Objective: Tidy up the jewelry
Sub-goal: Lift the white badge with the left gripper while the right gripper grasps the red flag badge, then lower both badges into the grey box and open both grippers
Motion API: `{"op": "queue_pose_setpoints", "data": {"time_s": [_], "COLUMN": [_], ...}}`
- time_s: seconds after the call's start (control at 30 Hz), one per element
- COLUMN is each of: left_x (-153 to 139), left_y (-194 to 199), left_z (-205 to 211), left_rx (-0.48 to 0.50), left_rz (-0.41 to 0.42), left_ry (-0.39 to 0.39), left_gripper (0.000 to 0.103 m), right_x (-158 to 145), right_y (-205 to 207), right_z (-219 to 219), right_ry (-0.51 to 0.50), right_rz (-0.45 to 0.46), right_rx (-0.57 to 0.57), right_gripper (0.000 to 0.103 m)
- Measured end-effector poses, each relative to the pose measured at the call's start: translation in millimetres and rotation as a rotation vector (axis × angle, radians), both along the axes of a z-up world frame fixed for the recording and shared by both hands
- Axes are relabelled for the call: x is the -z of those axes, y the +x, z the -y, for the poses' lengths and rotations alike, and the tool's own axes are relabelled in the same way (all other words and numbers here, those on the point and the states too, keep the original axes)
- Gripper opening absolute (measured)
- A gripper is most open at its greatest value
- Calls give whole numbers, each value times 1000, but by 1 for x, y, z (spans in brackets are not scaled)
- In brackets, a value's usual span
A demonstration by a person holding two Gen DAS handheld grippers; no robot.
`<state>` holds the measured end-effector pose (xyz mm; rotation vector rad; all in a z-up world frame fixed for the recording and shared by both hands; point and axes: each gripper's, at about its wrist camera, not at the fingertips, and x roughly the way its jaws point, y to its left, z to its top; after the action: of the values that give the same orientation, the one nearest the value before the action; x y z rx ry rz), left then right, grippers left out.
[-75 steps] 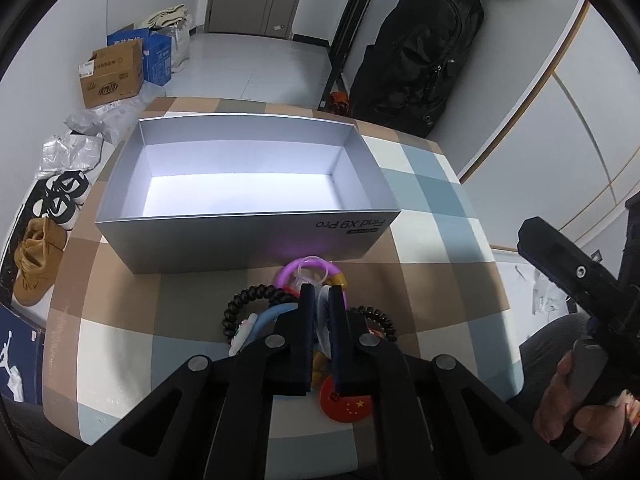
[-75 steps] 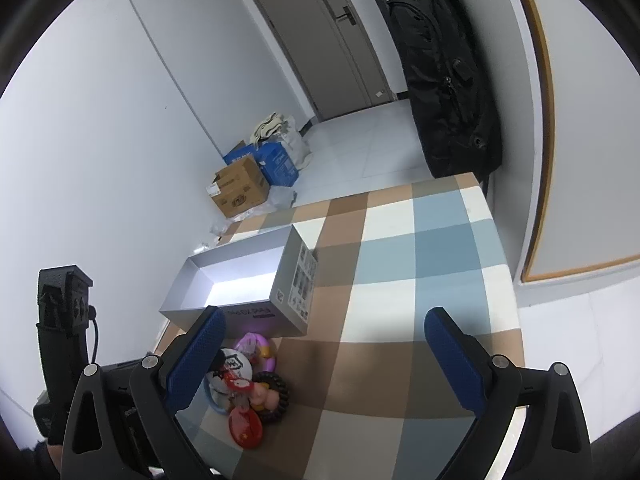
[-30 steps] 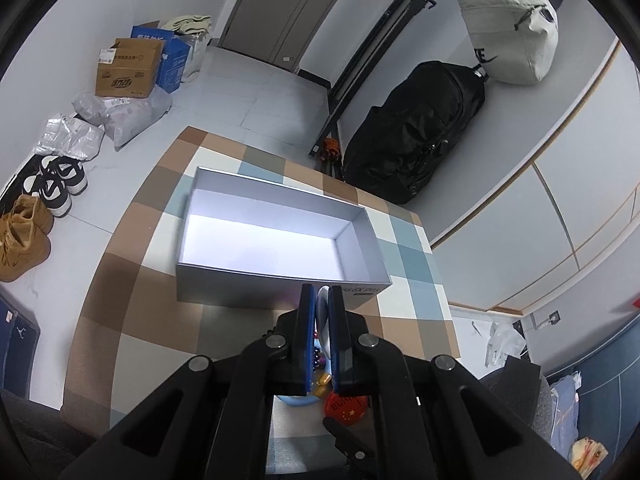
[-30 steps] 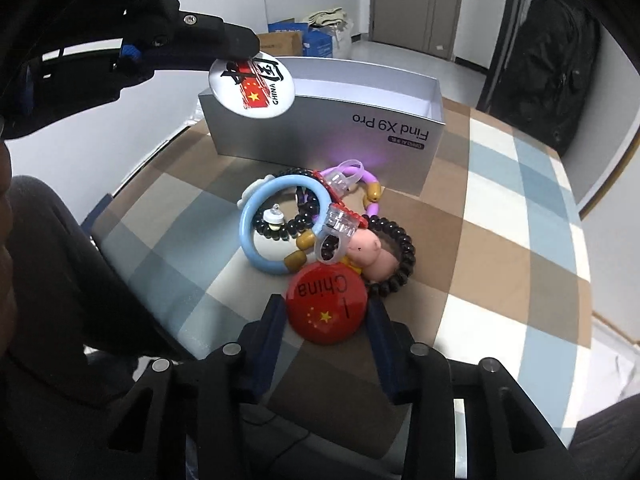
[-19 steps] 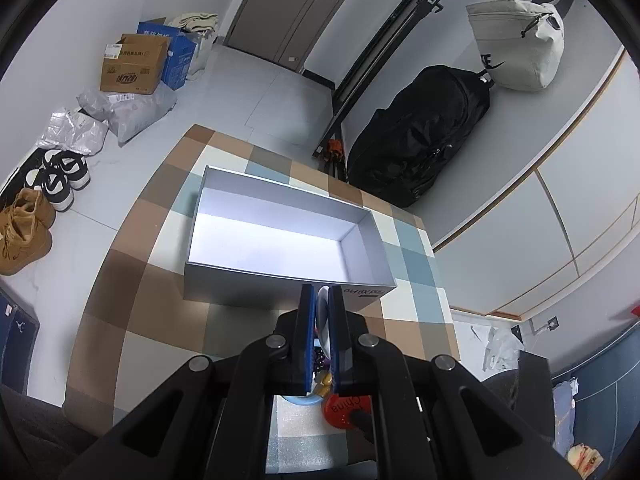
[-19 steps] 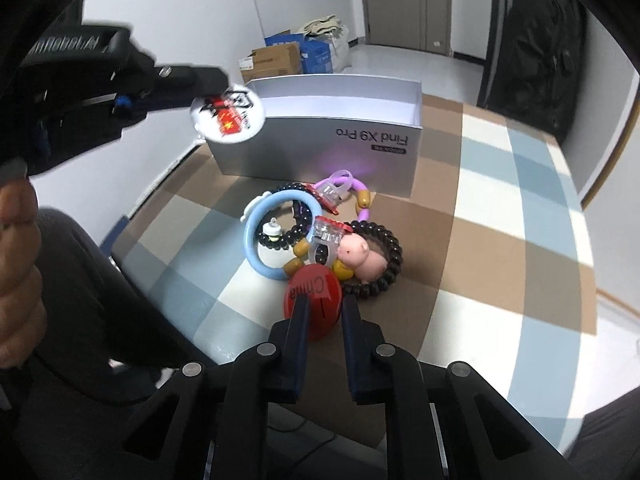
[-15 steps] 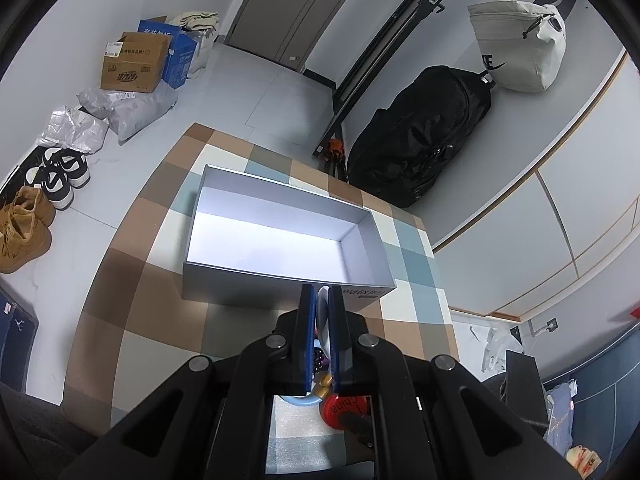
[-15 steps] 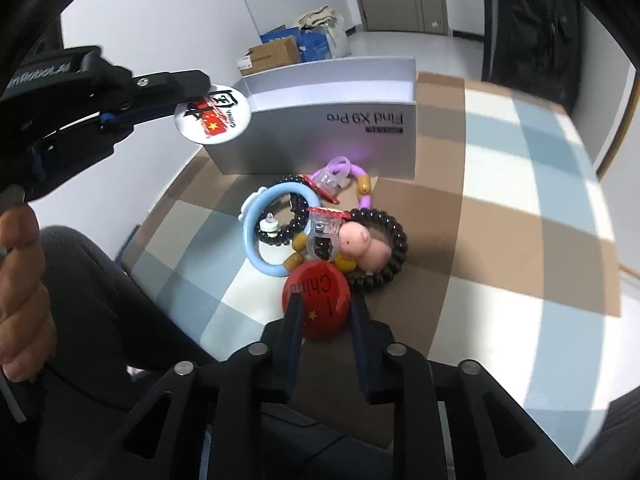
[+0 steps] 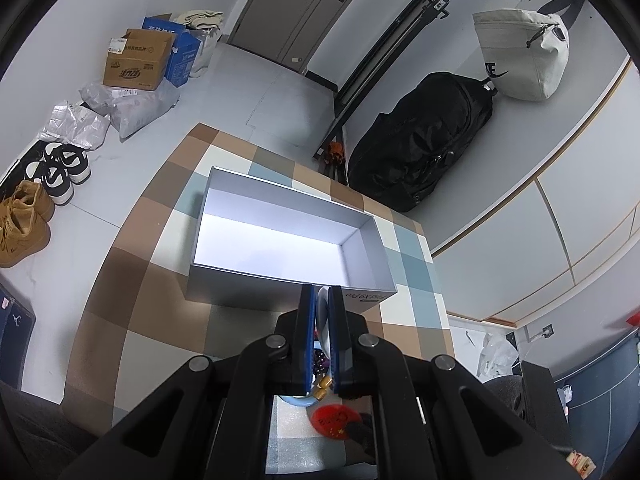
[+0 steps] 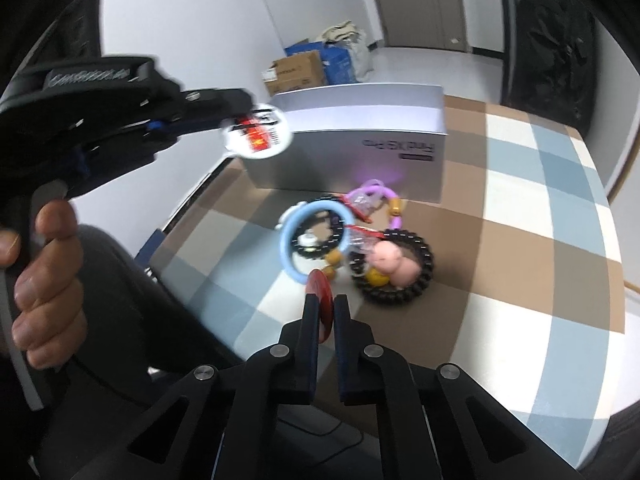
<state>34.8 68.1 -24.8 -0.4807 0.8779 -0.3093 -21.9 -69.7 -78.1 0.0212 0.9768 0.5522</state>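
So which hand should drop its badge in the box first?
The left, I think. Its gripper holds the white badge in the air, close beside the grey box. The right gripper has only just closed on the red badge, down by the pile of bracelets.

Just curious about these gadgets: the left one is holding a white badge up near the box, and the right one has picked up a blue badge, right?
Nearly. The right gripper holds a red badge, not a blue one, as the right wrist view shows. The left gripper does hold the white badge near the box.
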Motion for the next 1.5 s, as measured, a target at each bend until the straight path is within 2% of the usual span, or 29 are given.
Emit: {"op": "queue_pose_setpoints", "data": {"time_s": [0.23, 0.43, 0.77, 1.23, 1.37, 1.5], "left_x": [-1, -8, -16, 1, 10, 12], "left_y": [1, 9, 41, 79, 85, 90], "left_z": [-2, -9, -2, 10, 13, 11], "left_rx": [-5, -26, -16, 12, 32, 36], "left_rz": [1, 7, -5, -51, -70, -64], "left_ry": [-2, -4, 47, 138, 130, 95], "left_gripper": [2, 2, 2, 2, 2, 2], "right_x": [-12, -39, -81, -66, -53, -45], "right_y": [0, 9, 65, 149, 160, 166], "right_z": [7, 20, 28, 35, 35, 37], "right_ry": [66, 130, 193, 248, 251, 297], "right_rz": [12, 58, 105, 42, 7, -14], "right_rx": [2, 27, 48, 109, 116, 122], "right_gripper": [6, 6, 6, 6, 6, 6]}}
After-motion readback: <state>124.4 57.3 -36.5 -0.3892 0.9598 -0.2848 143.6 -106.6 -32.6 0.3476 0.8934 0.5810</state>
